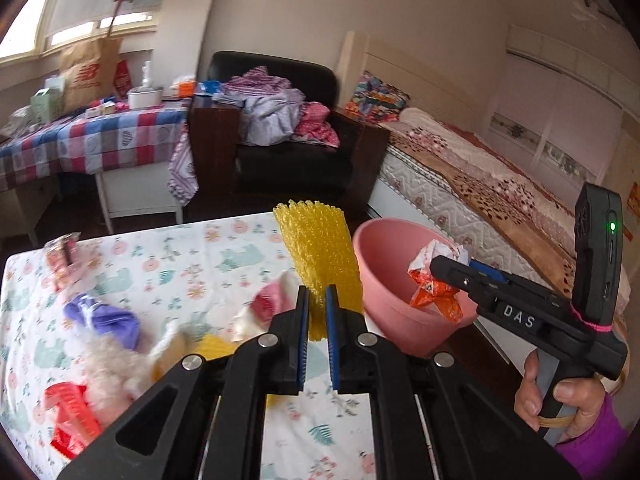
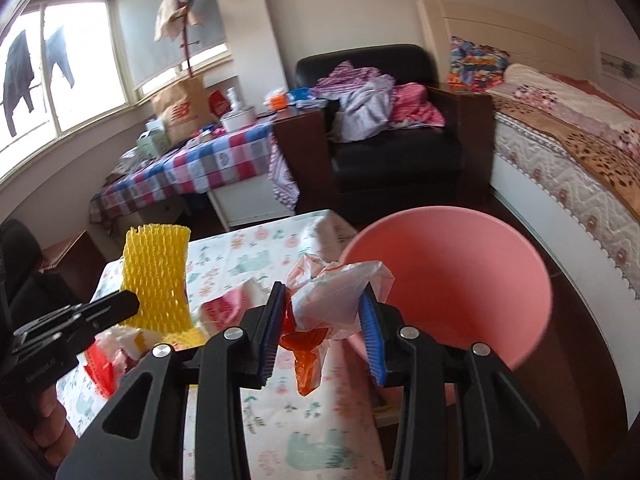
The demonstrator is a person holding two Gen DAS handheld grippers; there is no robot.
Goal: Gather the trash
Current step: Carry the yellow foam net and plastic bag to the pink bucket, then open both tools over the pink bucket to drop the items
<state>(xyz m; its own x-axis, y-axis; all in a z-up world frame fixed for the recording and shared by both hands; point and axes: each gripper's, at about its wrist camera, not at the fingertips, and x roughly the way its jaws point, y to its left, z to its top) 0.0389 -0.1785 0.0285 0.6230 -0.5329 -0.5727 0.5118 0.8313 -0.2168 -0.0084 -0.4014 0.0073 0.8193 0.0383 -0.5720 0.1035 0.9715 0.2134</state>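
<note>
My left gripper (image 1: pixel 317 298) is shut on a yellow foam fruit net (image 1: pixel 318 254) that stands up from its pads above the table. The same yellow net (image 2: pixel 157 276) and left gripper (image 2: pixel 120 306) show at the left of the right wrist view. My right gripper (image 2: pixel 323 302) is shut on a crumpled white and orange plastic wrapper (image 2: pixel 332 294), held beside the rim of the pink bin (image 2: pixel 460 280). In the left wrist view the right gripper (image 1: pixel 440 266) carries the wrapper (image 1: pixel 434 288) in front of the pink bin (image 1: pixel 384 280).
The table with the patterned cloth (image 1: pixel 180 256) holds more trash: a purple wrapper (image 1: pixel 108 318), a red wrapper (image 1: pixel 72 420), a fluffy white lump (image 1: pixel 108 364) and a snack packet (image 1: pixel 62 258). A bed (image 1: pixel 480 184) lies to the right, a black armchair (image 1: pixel 288 140) behind.
</note>
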